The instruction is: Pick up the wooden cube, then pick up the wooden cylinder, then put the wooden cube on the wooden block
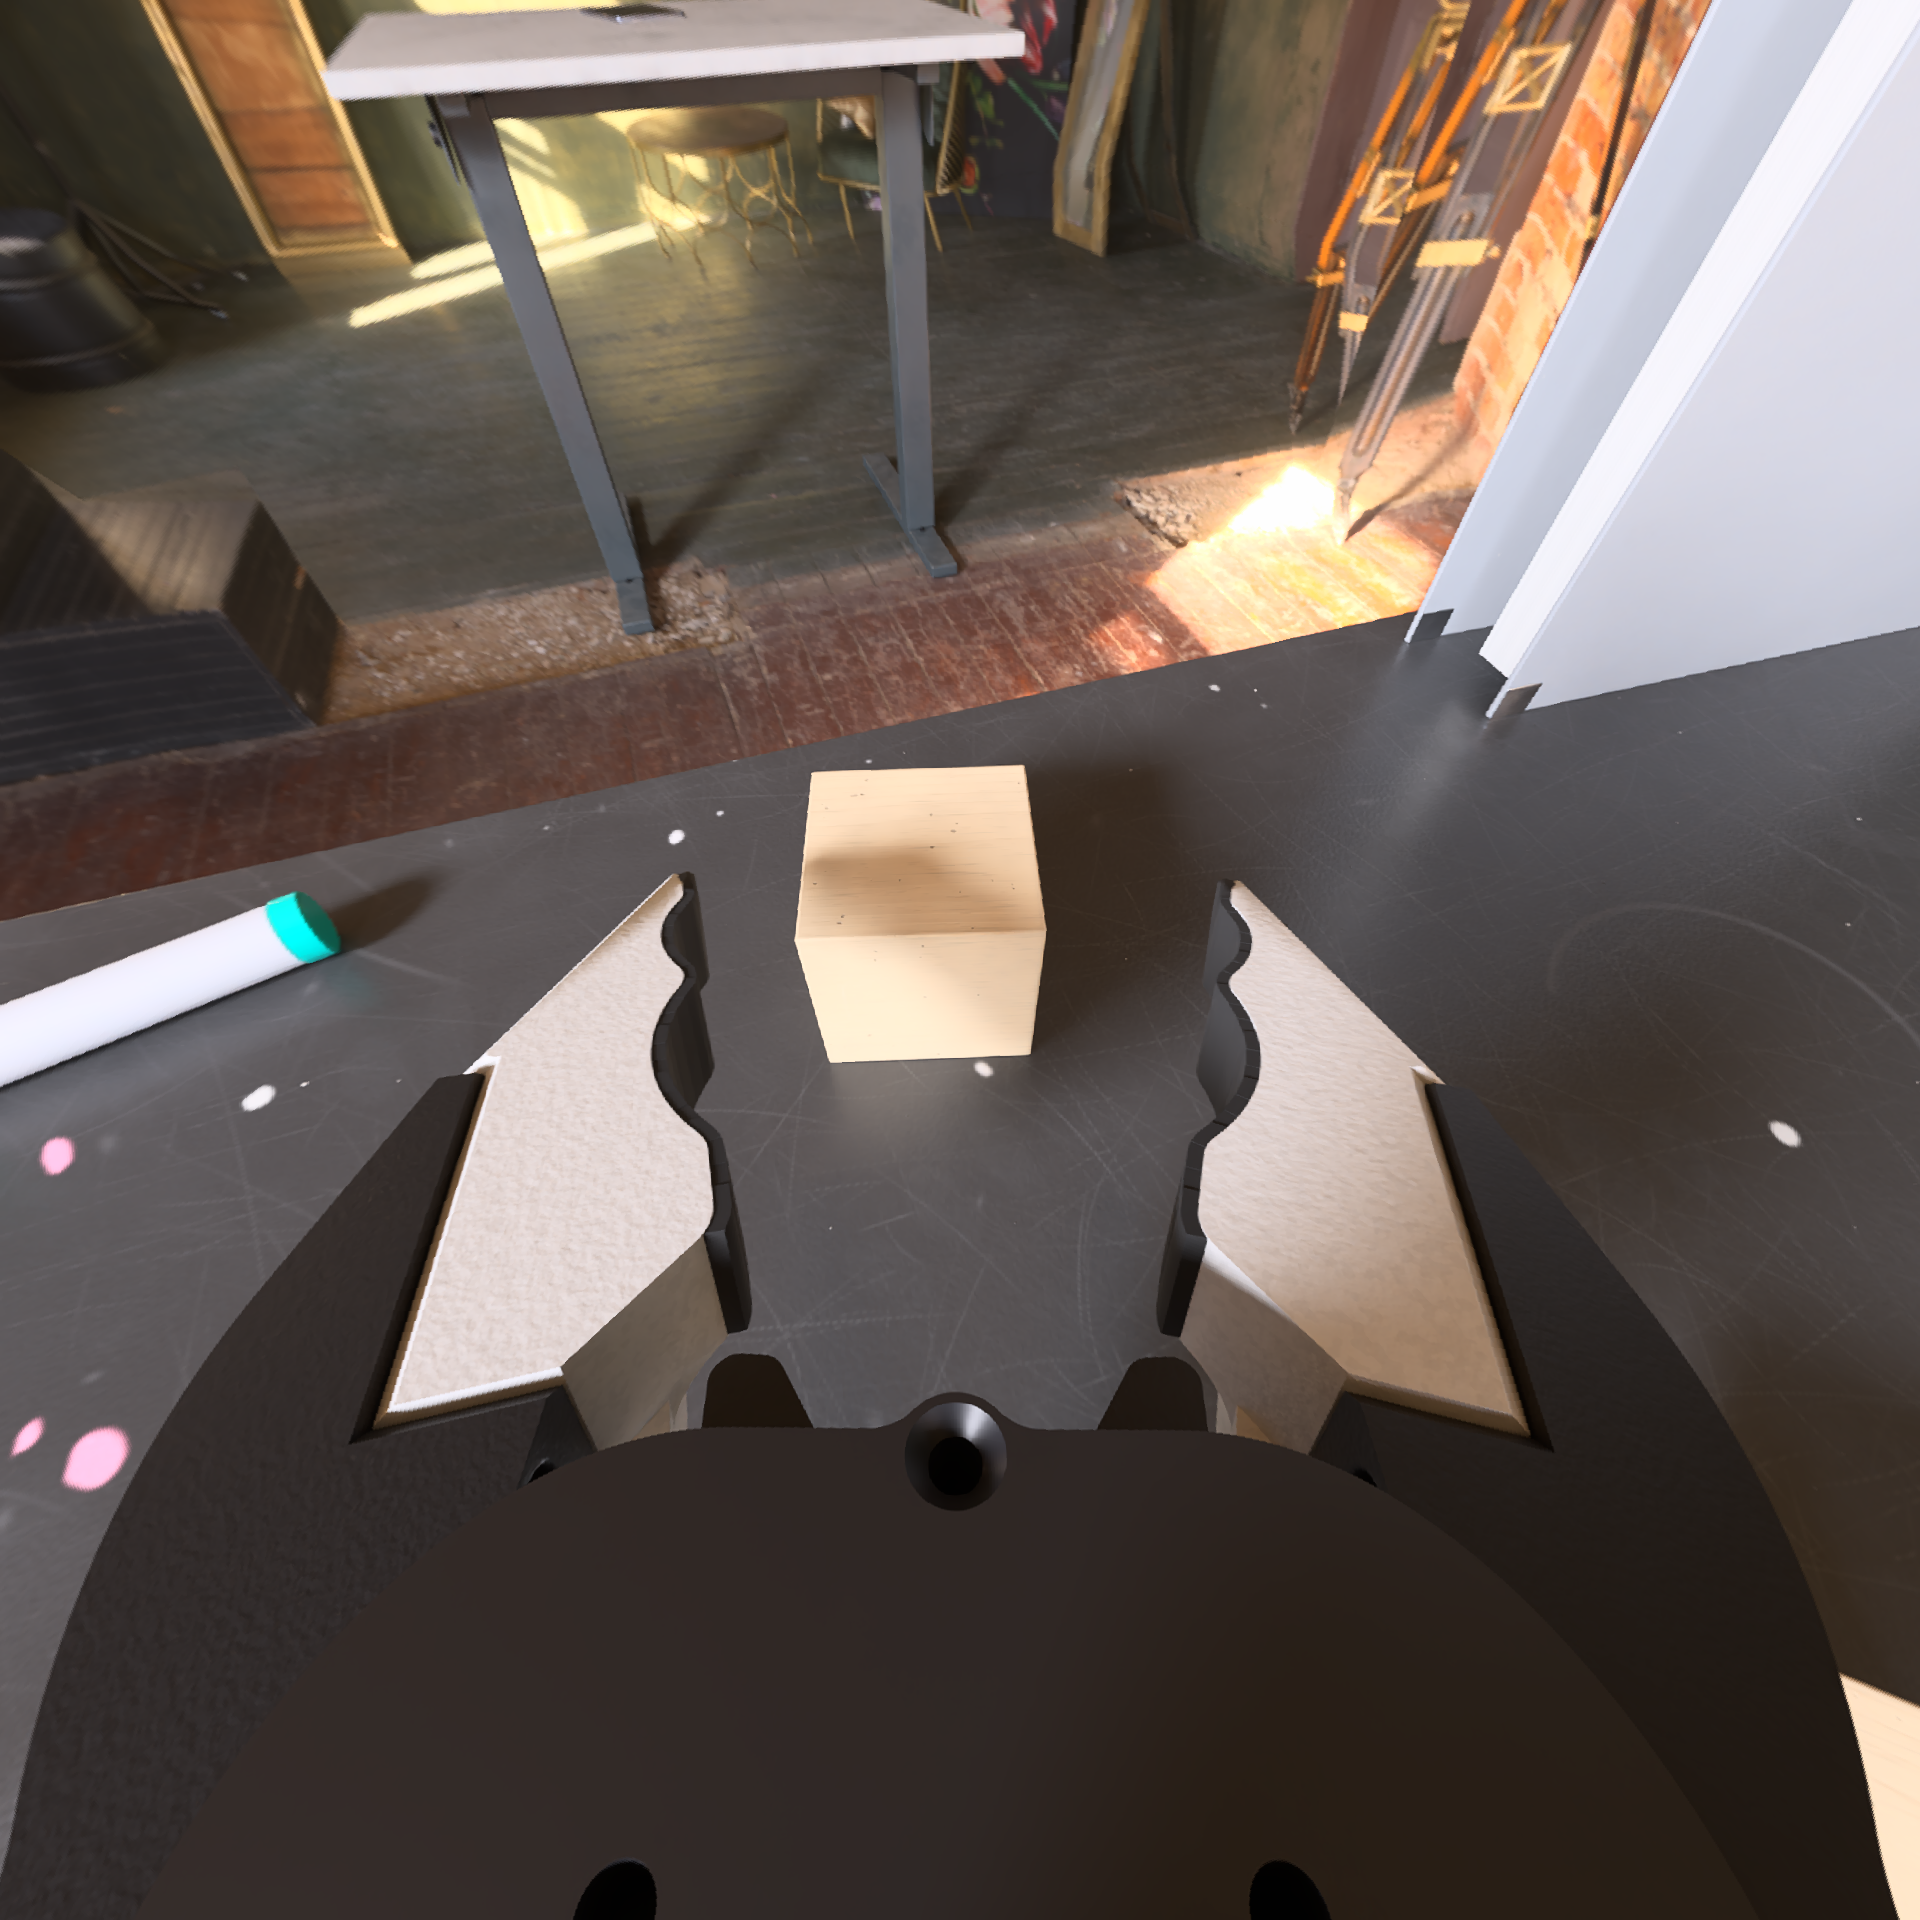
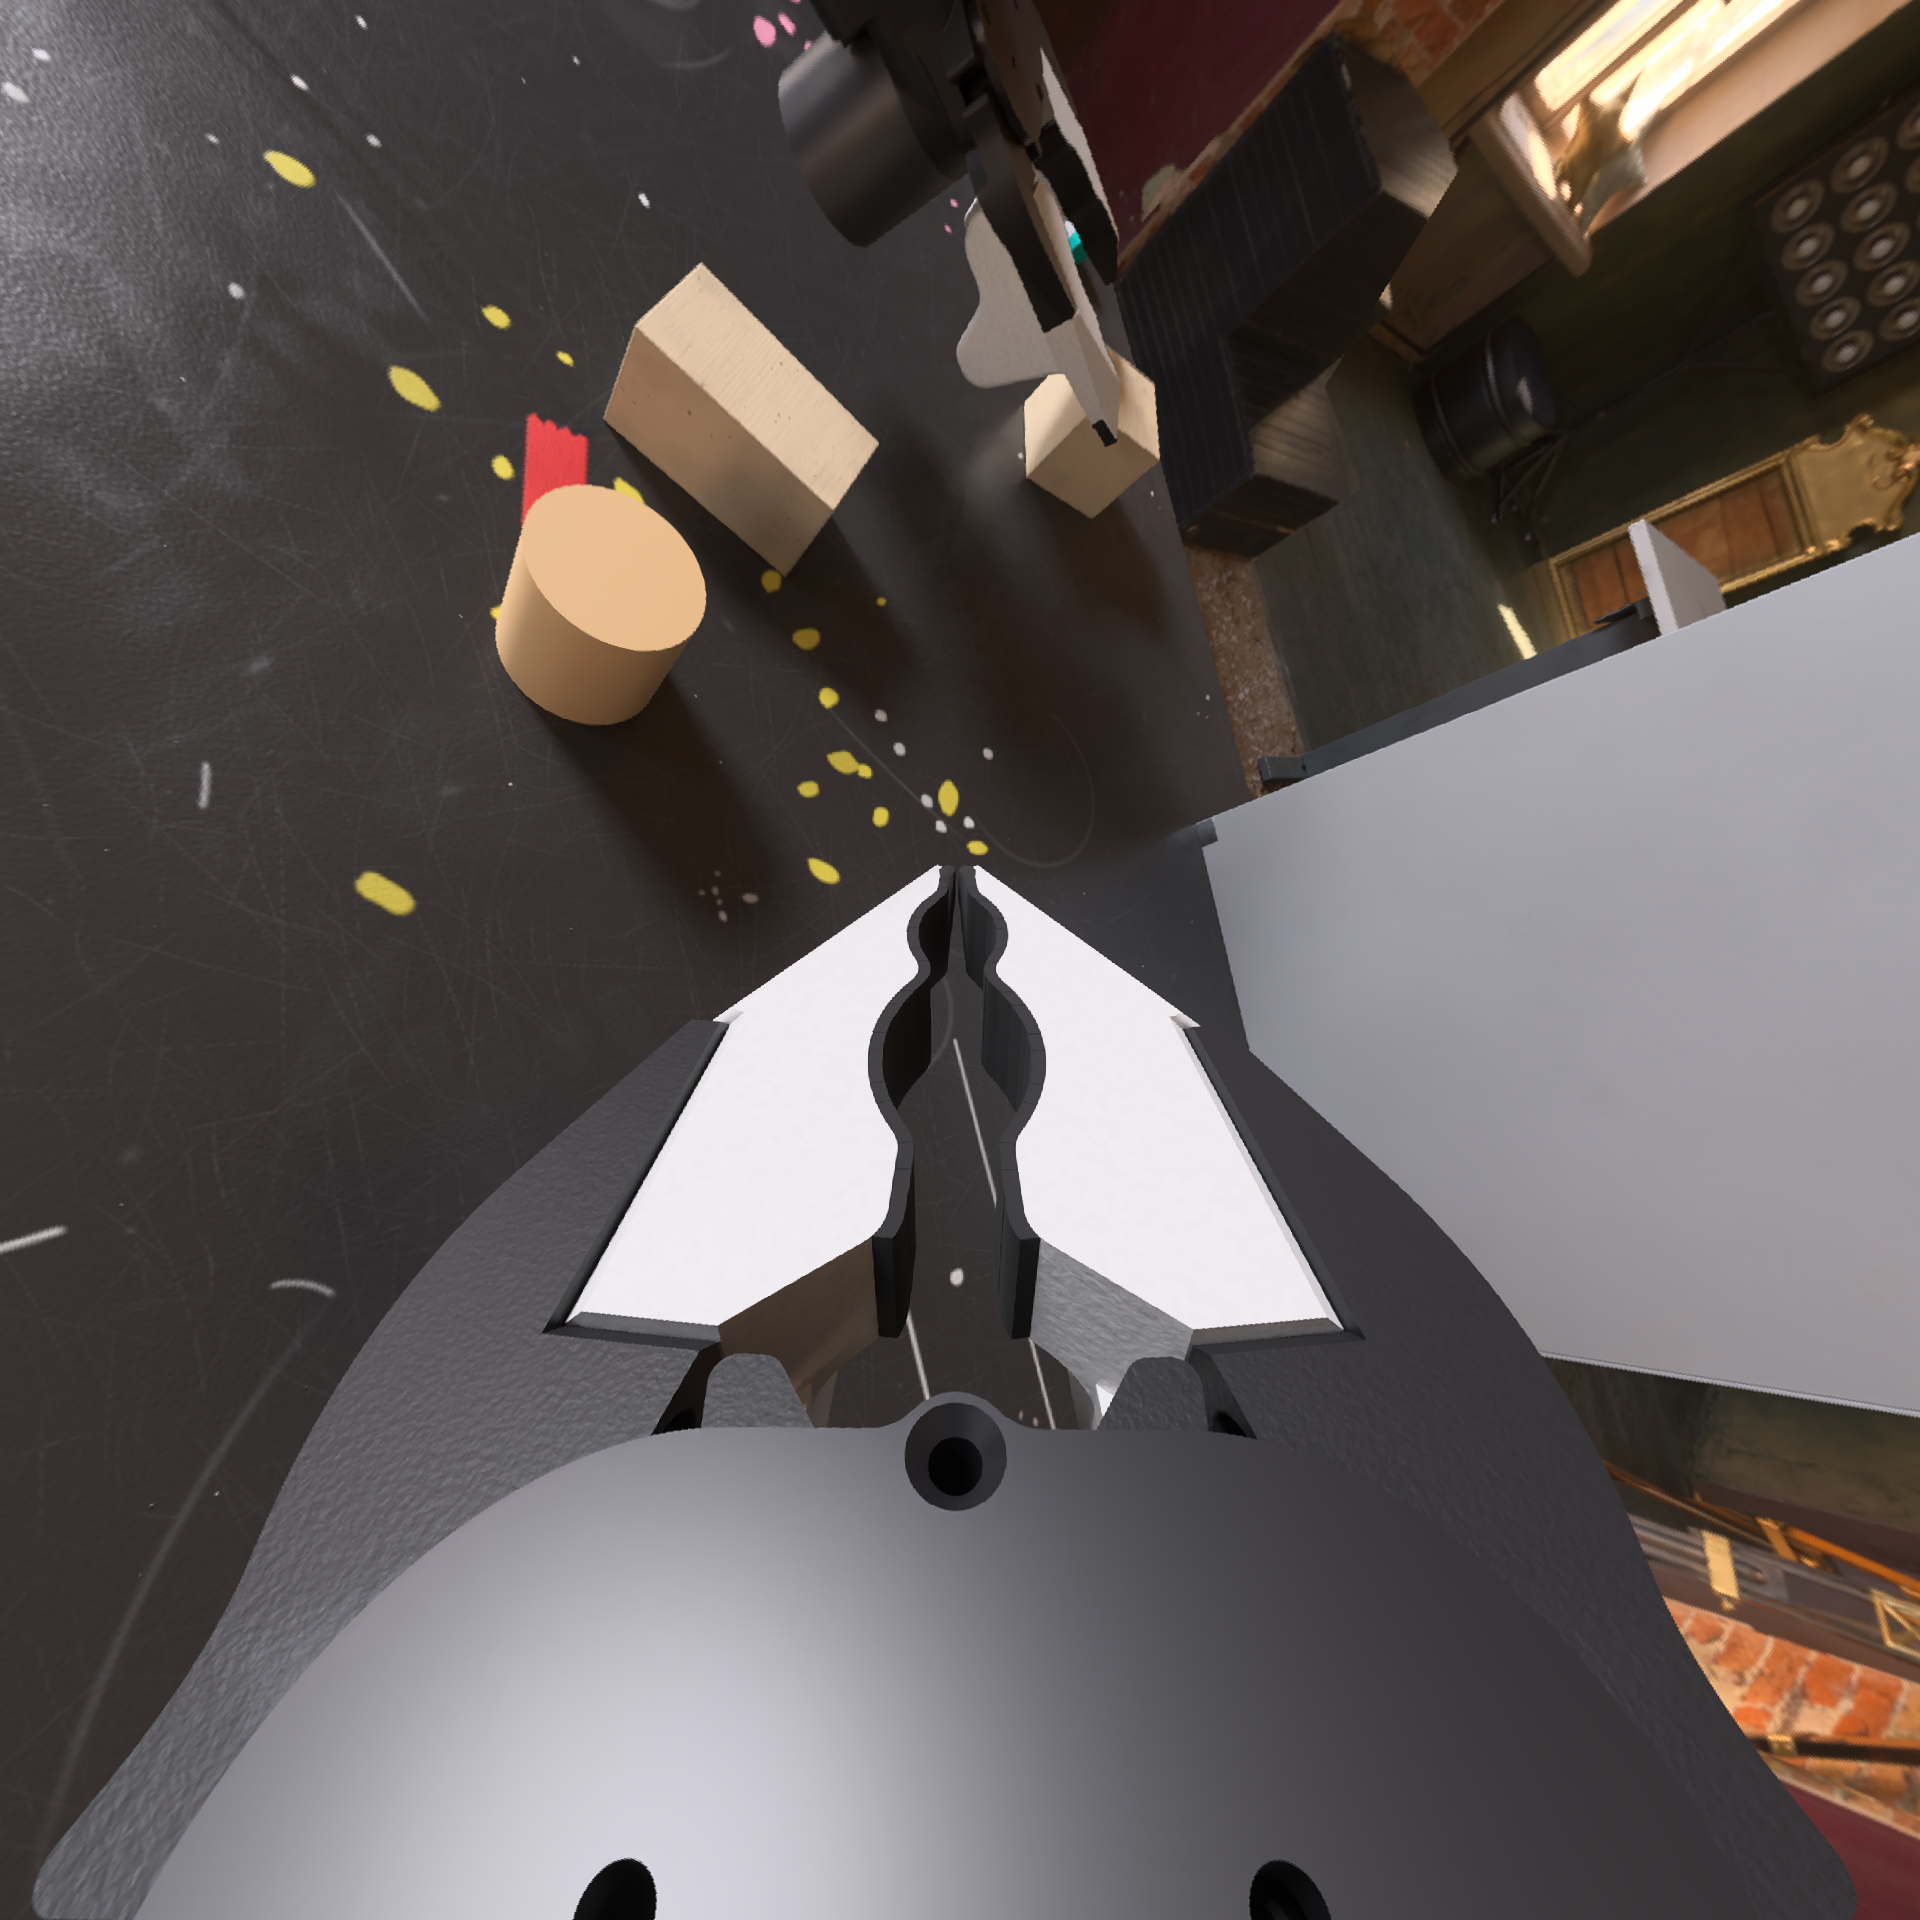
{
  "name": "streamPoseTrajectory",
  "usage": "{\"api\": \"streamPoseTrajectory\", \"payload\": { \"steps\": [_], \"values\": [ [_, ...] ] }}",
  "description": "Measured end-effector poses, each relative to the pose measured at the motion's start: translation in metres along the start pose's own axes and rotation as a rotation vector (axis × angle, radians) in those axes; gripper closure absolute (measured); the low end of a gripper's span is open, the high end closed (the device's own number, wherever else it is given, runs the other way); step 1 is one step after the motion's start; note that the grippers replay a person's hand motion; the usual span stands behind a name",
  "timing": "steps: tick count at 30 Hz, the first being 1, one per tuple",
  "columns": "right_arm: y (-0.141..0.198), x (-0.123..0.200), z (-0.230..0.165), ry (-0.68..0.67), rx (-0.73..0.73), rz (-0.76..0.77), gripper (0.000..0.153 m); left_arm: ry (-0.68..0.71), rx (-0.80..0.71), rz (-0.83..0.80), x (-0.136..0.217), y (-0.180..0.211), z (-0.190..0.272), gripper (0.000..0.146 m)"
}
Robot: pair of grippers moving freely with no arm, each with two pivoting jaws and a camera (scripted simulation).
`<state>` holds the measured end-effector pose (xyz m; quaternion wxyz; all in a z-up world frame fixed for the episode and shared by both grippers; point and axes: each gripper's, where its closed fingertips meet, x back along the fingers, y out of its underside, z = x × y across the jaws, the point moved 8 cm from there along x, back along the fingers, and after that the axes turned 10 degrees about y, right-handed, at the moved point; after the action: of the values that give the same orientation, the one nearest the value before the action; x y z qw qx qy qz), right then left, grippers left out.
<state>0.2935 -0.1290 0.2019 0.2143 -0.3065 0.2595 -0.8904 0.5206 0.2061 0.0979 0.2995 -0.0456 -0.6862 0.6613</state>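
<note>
The wooden cube (image 1: 920,914) is seen standing just beyond the wide-spread left claw (image 1: 956,894), centred on its gap, while the right claw (image 2: 956,873), pinched together and empty, is well apart

Readable text: none in either view.
Wooden cube (image 1: 920,914): plain pale faces — only small dark specks, no marks or numbers.
Wooden block (image 2: 740,416): bare wood grain, no stamp.
Wooden cylinder (image 2: 601,603): smooth tan surface, unmarked.
White marker (image 1: 156,982), at the left: white barrel and teal cap, no print that shows.
Dark tabletop (image 2: 260,935): paint flecks in yellow, white and pink and one red patch — none form letters or signs.
</note>
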Motion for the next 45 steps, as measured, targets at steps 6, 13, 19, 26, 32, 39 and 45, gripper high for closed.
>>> {"api": "streamPoseTrajectory", "payload": {
  "steps": [6, 13, 19, 26, 32, 39, 45],
  "values": [
    [0.006, -0.007, -0.001, -0.013, -0.005, -0.033, 0.152, 0.031, 0.021, -0.069, -0.016, 0.0, -0.005, 0.03],
    [0.009, -0.01, -0.001, -0.02, -0.008, -0.049, 0.152, 0.07, 0.02, -0.129, -0.028, 0.002, -0.005, 0.031],
    [0.011, -0.012, -0.002, -0.025, -0.006, -0.06, 0.152, 0.033, -0.017, -0.158, -0.034, 0.007, -0.002, 0.038],
    [0.011, -0.011, -0.001, -0.022, -0.015, -0.053, 0.152, -0.003, -0.048, -0.158, -0.031, 0.012, -0.007, 0.058],
    [0.013, -0.012, -0.002, -0.03, -0.017, -0.064, 0.152, 0.002, -0.08, -0.144, -0.029, 0.014, -0.009, 0.049],
    [0.016, -0.015, -0.002, -0.037, -0.015, -0.081, 0.152, -0.044, -0.034, -0.139, -0.036, 0.012, -0.01, 0.045],
    [0.018, -0.019, -0.004, -0.044, -0.01, -0.098, 0.135, -0.064, 0.018, -0.192, -0.042, 0.014, -0.012, 0.073]
  ]
}}
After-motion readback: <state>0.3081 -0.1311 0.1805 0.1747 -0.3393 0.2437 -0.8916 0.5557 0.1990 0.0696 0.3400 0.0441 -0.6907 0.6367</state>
